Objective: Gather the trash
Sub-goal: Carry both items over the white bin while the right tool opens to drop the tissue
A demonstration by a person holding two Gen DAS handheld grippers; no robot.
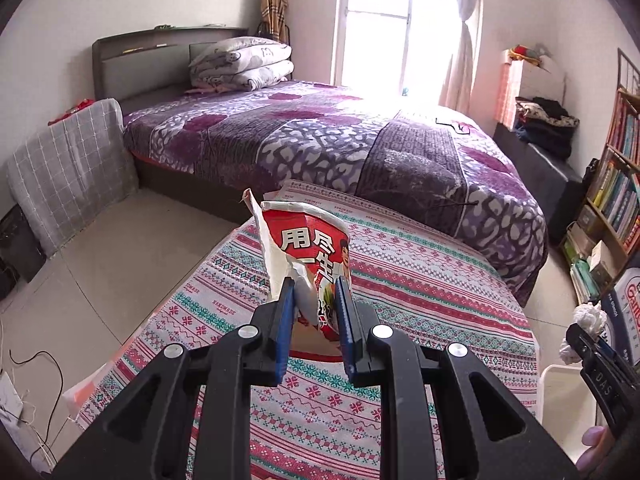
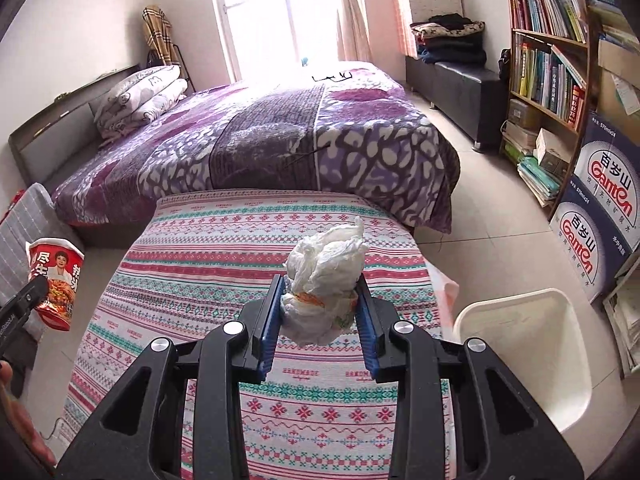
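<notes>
My left gripper (image 1: 315, 286) is shut on a torn red instant-noodle cup (image 1: 310, 248), held above the patterned tablecloth (image 1: 420, 280). The cup also shows at the left edge of the right wrist view (image 2: 56, 280), gripped by the left gripper (image 2: 24, 300). My right gripper (image 2: 322, 284) is shut on a crumpled white tissue wad (image 2: 326, 276) above the same cloth (image 2: 240, 240). The wad (image 1: 590, 318) and right gripper (image 1: 588, 344) appear at the right edge of the left wrist view. A white trash bin (image 2: 560, 320) stands on the floor right of the table; its rim shows in the left wrist view (image 1: 560, 368).
A bed with a purple quilt (image 2: 280, 140) lies beyond the table. A bookshelf (image 2: 552, 60) and stacked water cartons (image 2: 600, 216) stand at the right. A grey covered chair (image 1: 68, 168) and cables (image 1: 36, 360) are on the floor at the left.
</notes>
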